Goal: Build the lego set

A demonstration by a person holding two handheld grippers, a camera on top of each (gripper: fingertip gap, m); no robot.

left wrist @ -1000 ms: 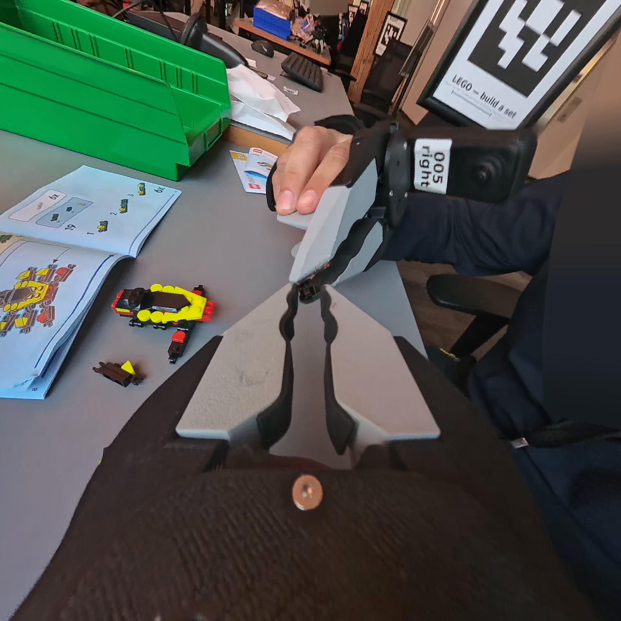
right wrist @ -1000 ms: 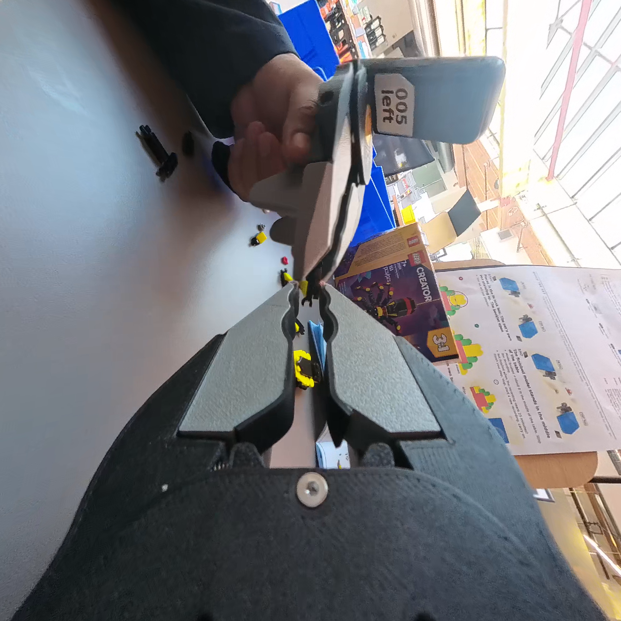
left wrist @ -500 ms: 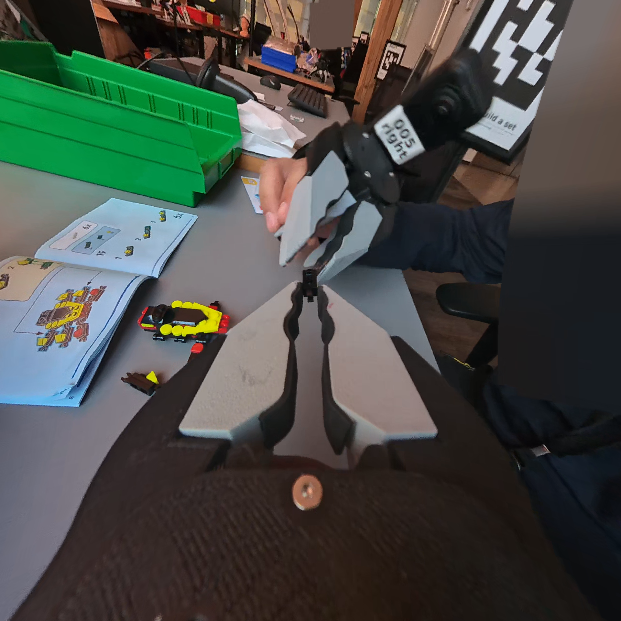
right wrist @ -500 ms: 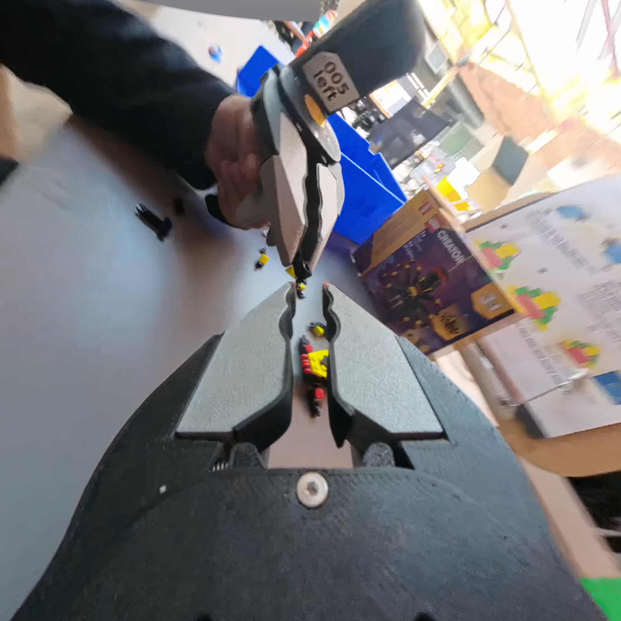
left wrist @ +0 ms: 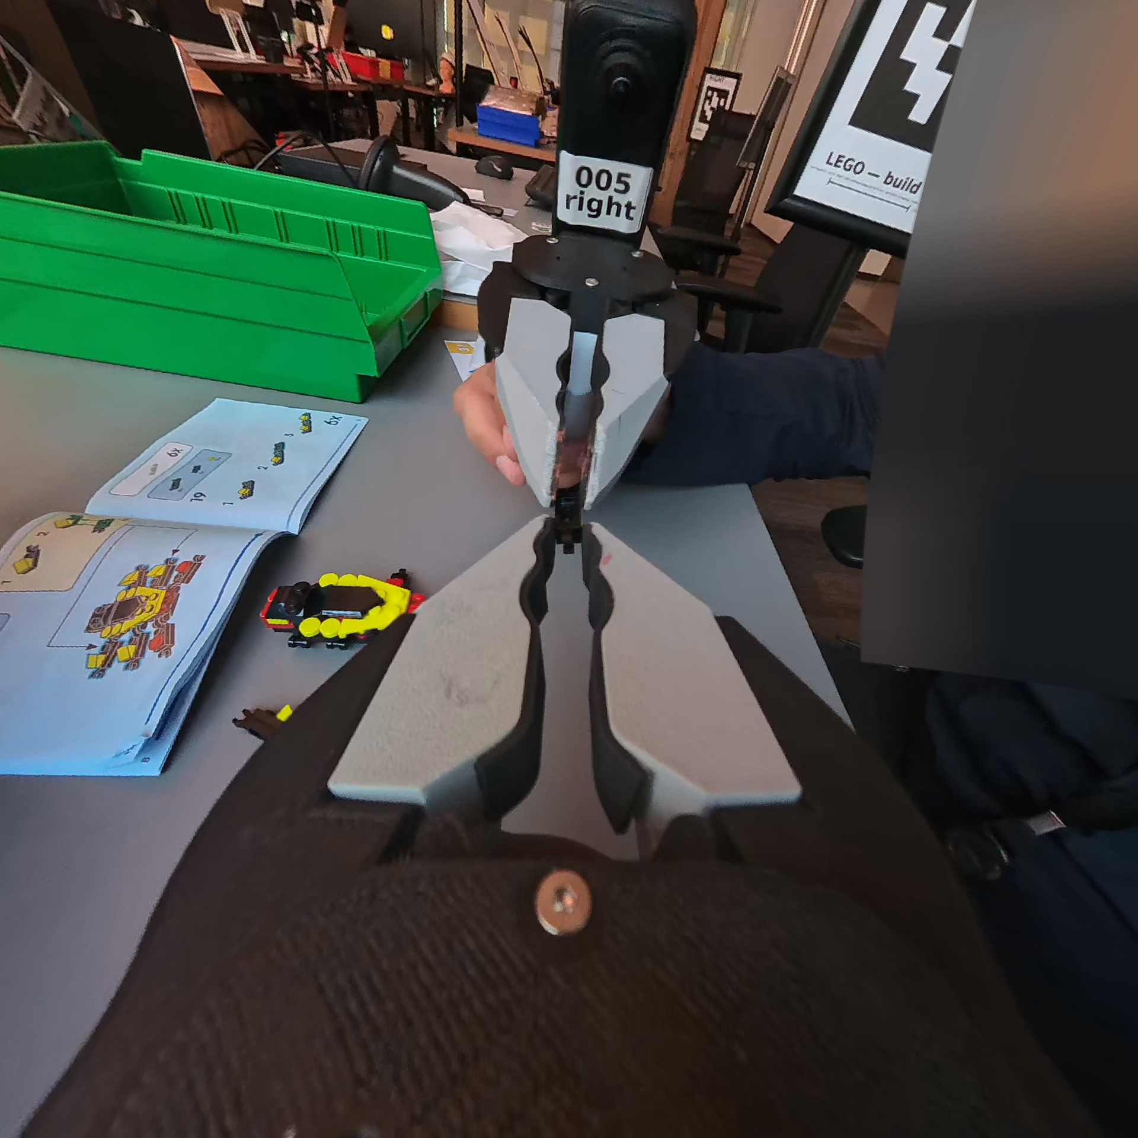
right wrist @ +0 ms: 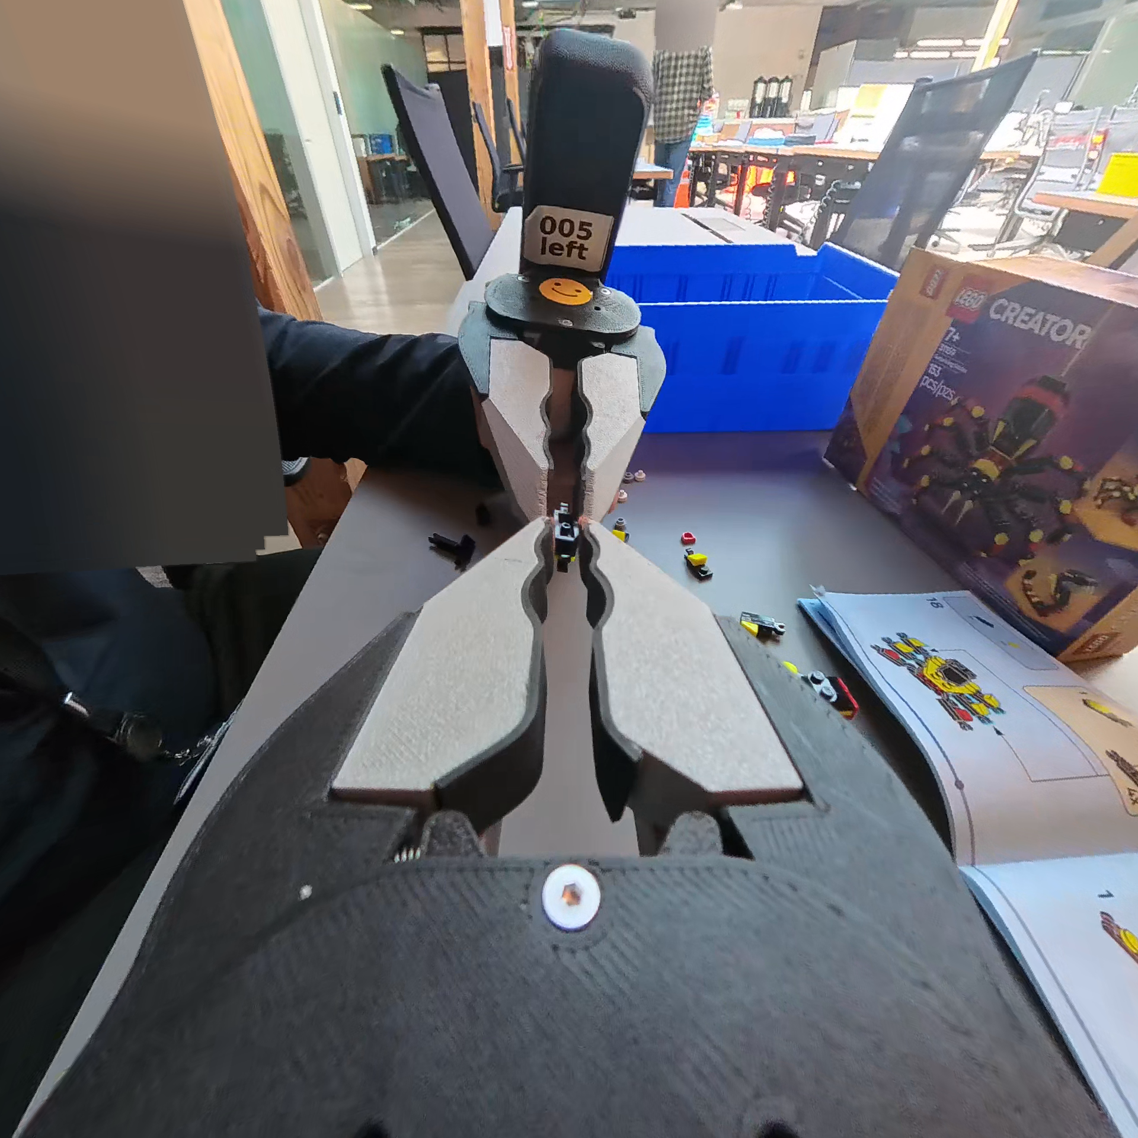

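My left gripper (left wrist: 566, 534) and my right gripper (right wrist: 563, 543) meet tip to tip above the grey table (left wrist: 400, 468). Between them is a small black lego piece (left wrist: 566, 523); in the right wrist view it shows black with a yellow bit (right wrist: 563, 545). Both grippers are shut on it from opposite ends. The right gripper (left wrist: 569, 492) stands upright in the left wrist view, and the left gripper (right wrist: 563, 502) does so in the right wrist view. The partly built yellow, black and red model (left wrist: 345, 606) lies on the table to the left.
An open instruction booklet (left wrist: 154, 554) lies left, with a brown-and-yellow piece (left wrist: 265, 717) near it. A green bin (left wrist: 185, 265) stands behind. A blue bin (right wrist: 739, 357), the set's box (right wrist: 1016, 431) and loose pieces (right wrist: 696, 560) show in the right wrist view. The tips of both grippers are at nearly the same place.
The right gripper swung from a tilted pose to upright, closed in on the left gripper's tips and shut on the small piece. The left gripper kept its hold.
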